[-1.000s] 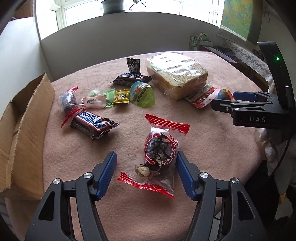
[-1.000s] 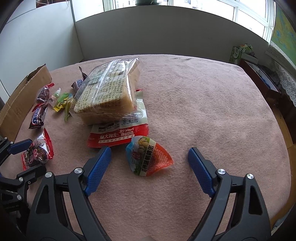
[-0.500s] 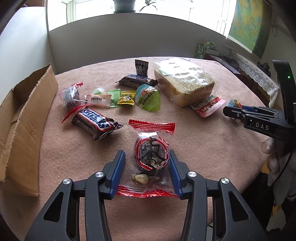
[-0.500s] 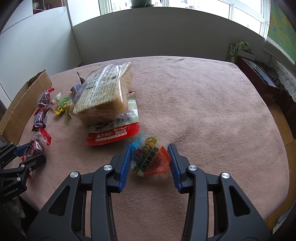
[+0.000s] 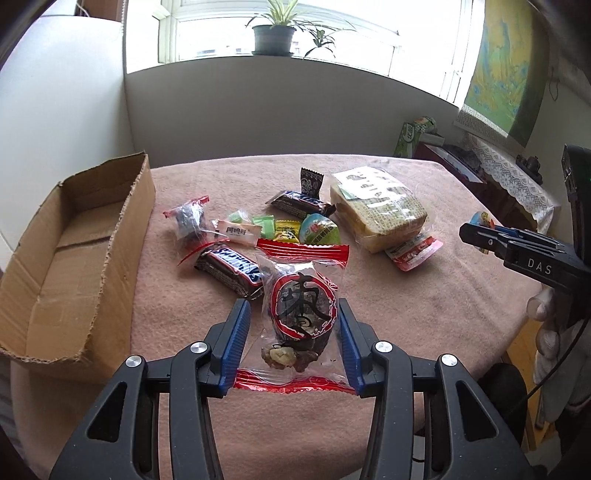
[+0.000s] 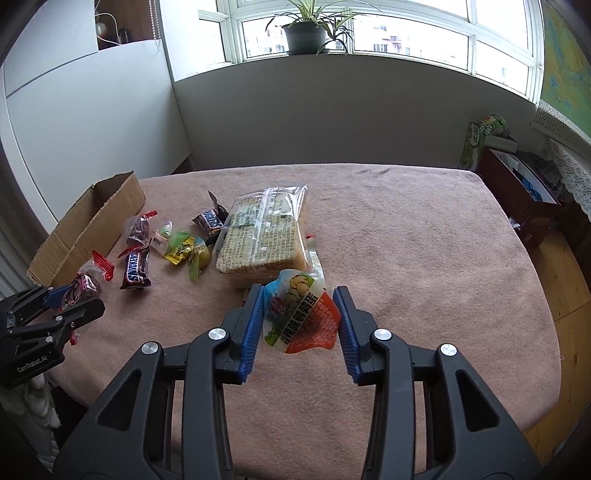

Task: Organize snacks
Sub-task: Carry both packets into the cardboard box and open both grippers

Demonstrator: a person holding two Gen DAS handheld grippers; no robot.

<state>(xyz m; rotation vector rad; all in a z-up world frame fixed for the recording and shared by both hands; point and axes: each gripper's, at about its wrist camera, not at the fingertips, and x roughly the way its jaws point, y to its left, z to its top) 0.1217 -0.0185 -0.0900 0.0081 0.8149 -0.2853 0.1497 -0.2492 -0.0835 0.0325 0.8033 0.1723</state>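
Note:
My left gripper is shut on a clear red-edged date snack packet and holds it above the pink tablecloth. My right gripper is shut on an orange egg snack pack, lifted off the table. An open cardboard box lies at the left. On the table lie a Snickers bar, a second Snickers bar, small candies, a green egg pack and a bagged bread loaf. The right gripper shows in the left wrist view, the left gripper in the right wrist view.
The table is round with a pink cloth; its right half is bare. A red flat packet lies under the loaf. A white wall and a window sill with a plant stand behind. A dark cabinet stands at the right.
Both grippers closed on their packets and lifted them off the table. Both cameras now sit higher and see more of the room.

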